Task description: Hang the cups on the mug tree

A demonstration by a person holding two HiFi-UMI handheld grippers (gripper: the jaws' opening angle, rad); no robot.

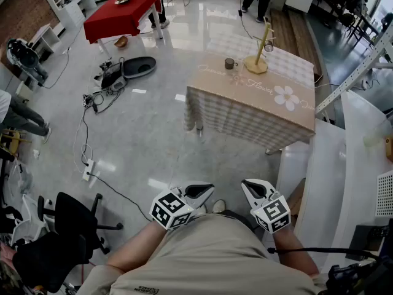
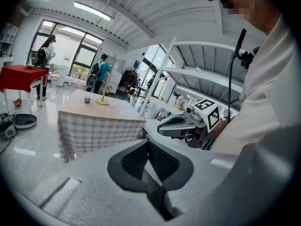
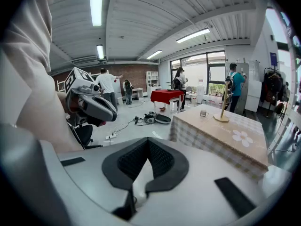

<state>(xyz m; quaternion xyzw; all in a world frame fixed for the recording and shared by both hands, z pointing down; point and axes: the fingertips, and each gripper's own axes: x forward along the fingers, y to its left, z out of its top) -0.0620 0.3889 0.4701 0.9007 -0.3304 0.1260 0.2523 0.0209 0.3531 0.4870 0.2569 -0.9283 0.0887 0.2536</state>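
A wooden mug tree (image 1: 261, 55) stands on the far side of a table with a checked cloth (image 1: 252, 103), several steps ahead of me. A small cup (image 1: 230, 63) sits on the cloth just left of the tree, and something glassy that looks like a second cup hangs on the tree's right peg (image 1: 269, 47). My left gripper (image 1: 204, 190) and right gripper (image 1: 249, 185) are held close to my body, far from the table, both shut with nothing between the jaws. In the left gripper view the tree (image 2: 103, 96) and cup (image 2: 87, 100) show small; likewise the tree (image 3: 222, 108) and cup (image 3: 203, 112) in the right gripper view.
A white counter (image 1: 344, 165) runs along my right. A black office chair (image 1: 67, 226) stands at my left, with cables and a power strip (image 1: 87, 169) on the floor. Further off are a red-clothed table (image 1: 123, 14), gear on the floor (image 1: 126, 71), and people standing.
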